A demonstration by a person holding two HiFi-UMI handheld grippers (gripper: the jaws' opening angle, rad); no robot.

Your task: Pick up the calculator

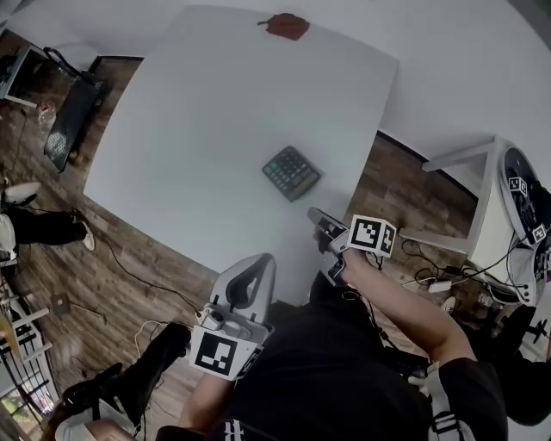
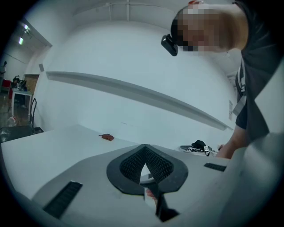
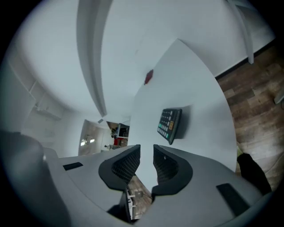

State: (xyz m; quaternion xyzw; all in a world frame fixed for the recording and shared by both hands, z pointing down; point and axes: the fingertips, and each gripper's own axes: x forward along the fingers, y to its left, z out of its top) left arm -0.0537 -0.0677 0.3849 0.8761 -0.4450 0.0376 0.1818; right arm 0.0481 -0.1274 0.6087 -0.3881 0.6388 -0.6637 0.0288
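white table (image 1: 198, 112) fills most of our head view, and the dark calculator (image 1: 291, 172) lies flat on it, keys up, towards the near right edge, with bare tabletop all round it. a small red object (image 1: 287, 26) sits at the table's far edge, well apart from the calculator. the right gripper (image 1: 322, 224) hangs over the near edge of the table, its tips pointing at the calculator and near it but not touching. the left gripper (image 1: 256, 274) is held lower and closer to our body, just off the table's near edge, above the wooden floor (image 1: 129, 250). in the left gripper view, the left gripper (image 2: 144, 150) has its jaws pressed together at the tips with nothing pinched between them; past them we see the table (image 2: 40, 153) and the red object (image 2: 106, 137) far across it. in the right gripper view, the right gripper (image 3: 147, 156) has its jaws spread a little, and only bare tabletop shows in the gap. the calculator (image 3: 170, 125) lies just beyond the tips, slightly to the right of the gap, clear of both jaws. the red object (image 3: 148, 76) shows further off on the table (image 3: 199, 88), and the wooden floor (image 3: 255, 84) runs along the right.
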